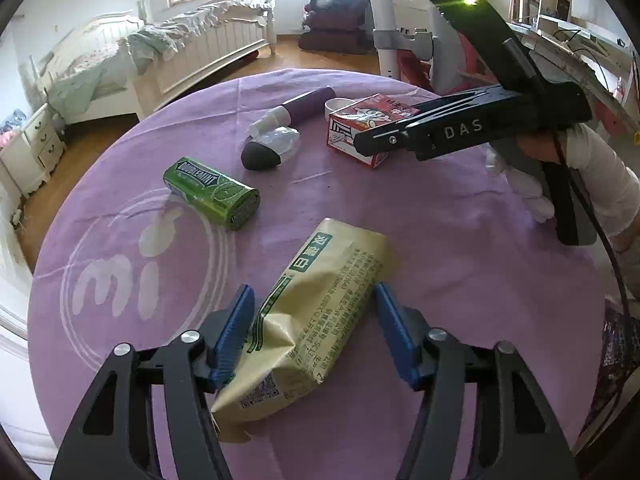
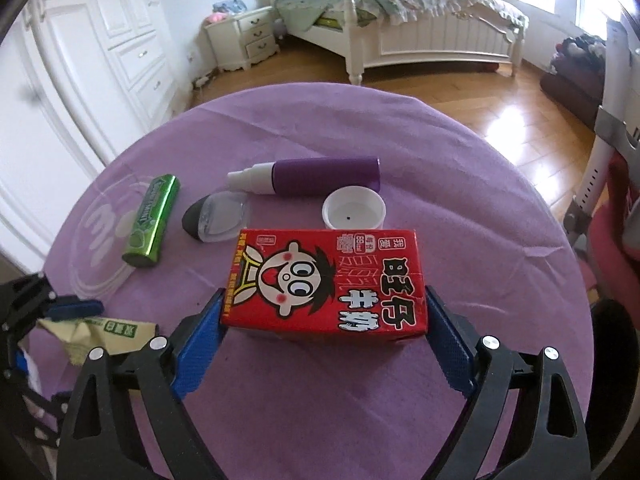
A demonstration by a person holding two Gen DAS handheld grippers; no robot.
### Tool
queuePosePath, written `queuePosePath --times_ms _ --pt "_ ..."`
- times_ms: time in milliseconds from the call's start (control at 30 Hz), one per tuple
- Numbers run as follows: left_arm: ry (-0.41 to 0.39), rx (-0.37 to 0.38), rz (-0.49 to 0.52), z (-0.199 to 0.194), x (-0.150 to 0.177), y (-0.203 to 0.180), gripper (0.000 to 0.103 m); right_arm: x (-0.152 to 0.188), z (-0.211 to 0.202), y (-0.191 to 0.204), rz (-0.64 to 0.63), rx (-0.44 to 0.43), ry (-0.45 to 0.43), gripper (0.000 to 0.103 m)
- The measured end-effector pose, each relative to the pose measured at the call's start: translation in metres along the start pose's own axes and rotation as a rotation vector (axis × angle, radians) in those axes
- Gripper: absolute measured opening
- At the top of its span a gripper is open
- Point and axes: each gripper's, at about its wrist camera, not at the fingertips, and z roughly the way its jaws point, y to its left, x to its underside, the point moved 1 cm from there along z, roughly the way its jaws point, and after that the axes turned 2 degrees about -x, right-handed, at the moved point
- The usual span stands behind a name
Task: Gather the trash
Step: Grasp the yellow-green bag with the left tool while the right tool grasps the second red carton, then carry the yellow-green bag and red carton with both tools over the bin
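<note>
Crumpled yellow carton [image 1: 312, 312], lower centre, is bracketed by the spread left gripper [image 1: 314, 332]; red milk carton [image 2: 326, 280] is pinched by the right gripper [image 2: 324, 320]. Slippage is likely if creased walls collapse.

milk carton [image 2: 326, 282] lies before cap [image 2: 353, 212] and spray bottle [image 2: 320, 176].
</note>
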Motion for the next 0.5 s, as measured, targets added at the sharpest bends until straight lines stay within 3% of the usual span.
queuePosePath --times_ms 33,100,333,500 --pt "-0.008 -0.001 -0.017 -0.001 0.0 0.0 0.053 0.003 -0.004 -0.002 0.007 -0.009 -0.01 0.09" --pt "-0.036 0.034 -0.075 -0.008 0.0 0.003 0.035 0.007 -0.016 -0.006 0.031 -0.036 -0.034 0.09" --pt "-0.141 0.065 -0.239 -0.024 -0.002 0.001 0.034 0.021 -0.075 -0.033 0.169 -0.219 -0.172 0.09" --pt "-0.213 0.101 -0.298 -0.034 -0.016 -0.015 0.034 0.034 -0.11 -0.052 0.216 -0.253 -0.244 0.09"
